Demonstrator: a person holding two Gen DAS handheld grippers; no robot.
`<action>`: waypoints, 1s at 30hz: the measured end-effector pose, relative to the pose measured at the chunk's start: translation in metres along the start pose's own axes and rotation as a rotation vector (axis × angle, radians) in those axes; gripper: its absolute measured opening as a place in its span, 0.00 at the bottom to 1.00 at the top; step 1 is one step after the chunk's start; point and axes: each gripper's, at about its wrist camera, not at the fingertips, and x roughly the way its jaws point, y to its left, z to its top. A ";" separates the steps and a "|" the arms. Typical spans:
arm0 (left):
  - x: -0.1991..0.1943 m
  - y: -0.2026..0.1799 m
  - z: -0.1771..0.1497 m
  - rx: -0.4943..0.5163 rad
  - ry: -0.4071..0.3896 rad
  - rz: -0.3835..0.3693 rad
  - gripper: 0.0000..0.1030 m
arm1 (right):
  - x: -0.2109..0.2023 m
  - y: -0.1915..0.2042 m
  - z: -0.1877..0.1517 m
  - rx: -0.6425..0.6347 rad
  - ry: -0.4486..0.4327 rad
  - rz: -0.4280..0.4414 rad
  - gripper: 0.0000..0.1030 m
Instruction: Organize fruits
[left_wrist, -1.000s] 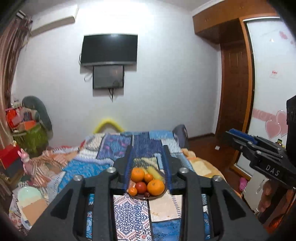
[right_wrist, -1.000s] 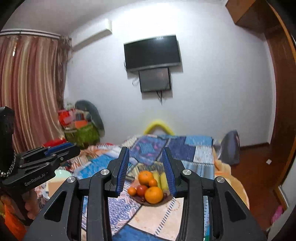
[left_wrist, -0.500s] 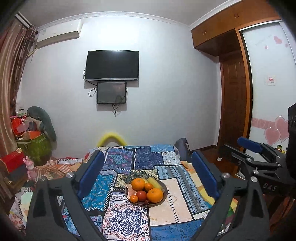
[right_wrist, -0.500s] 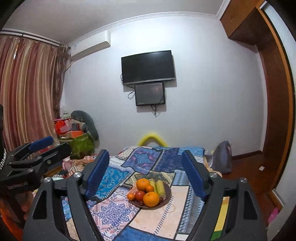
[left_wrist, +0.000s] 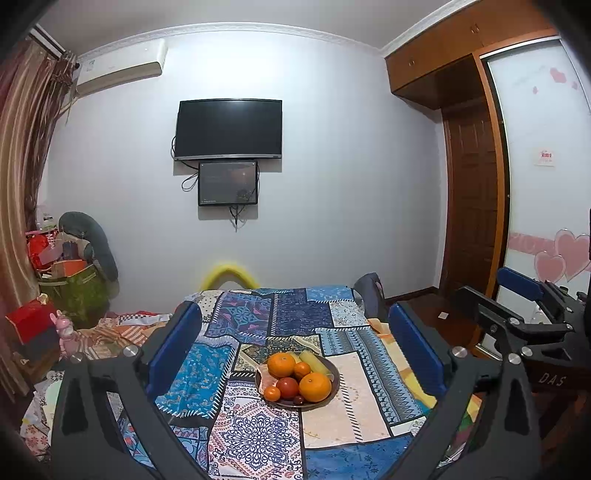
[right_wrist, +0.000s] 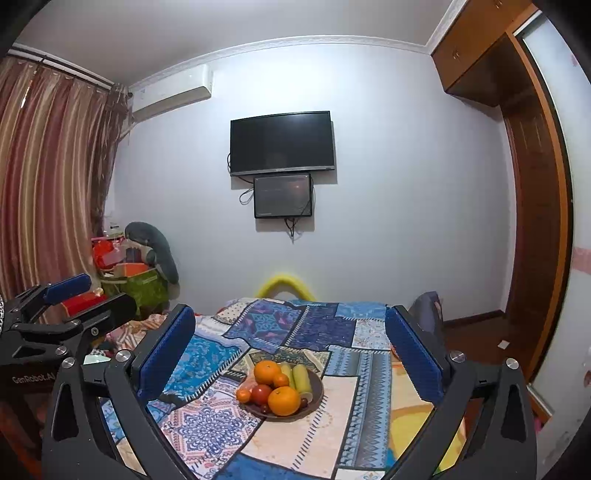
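Bed with patchwork cover (left_wrist: 258, 435): blue, cream and orange panels, fills the lower middle of both views; it carries the fruit.

Curtain (right_wrist: 48, 177): striped red-brown, hangs at the left of the room.

Wardrobe (left_wrist: 535, 155): wood frame with a pale sliding door bearing pink hearts, at the right.

Television (left_wrist: 229, 129): black, wall-mounted, with a smaller dark screen (left_wrist: 228, 183) fixed just beneath it.

Air conditioner (left_wrist: 122, 70): white unit, high on the wall near the curtain.

Left gripper (left_wrist: 295, 354): fingers released and spread wide, blue pads (left_wrist: 173, 347) on either side of the fruit, held above the bed and touching nothing. It also shows at the left edge of the right wrist view.

Right gripper (right_wrist: 291, 354): fingers likewise spread wide and empty, blue pads (right_wrist: 413, 358) framing the fruit from above. It also shows at the right edge of the left wrist view.

Plate (left_wrist: 332, 369): dark brown, round, rests on the cover near the middle of the bed.

Large orange (left_wrist: 314, 386): front of the plate. A second orange (left_wrist: 281, 364) sits at the back.

Two pale green oblong fruits (right_wrist: 301, 378): lie side by side on the plate's right half.

Tomato (left_wrist: 287, 387): red, centre of the pile.

Small tangerine (left_wrist: 272, 393): at the plate's left edge; another (left_wrist: 302, 370) sits between the two oranges.
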 end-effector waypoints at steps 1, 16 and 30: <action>0.000 0.000 0.000 -0.001 0.001 0.000 1.00 | -0.002 -0.001 -0.002 0.001 0.001 0.000 1.00; 0.000 0.002 -0.001 -0.013 0.005 -0.010 1.00 | -0.003 -0.001 -0.002 0.001 0.003 -0.002 1.00; 0.000 0.001 0.001 -0.019 0.011 -0.025 1.00 | -0.004 -0.002 -0.001 0.003 0.001 -0.005 1.00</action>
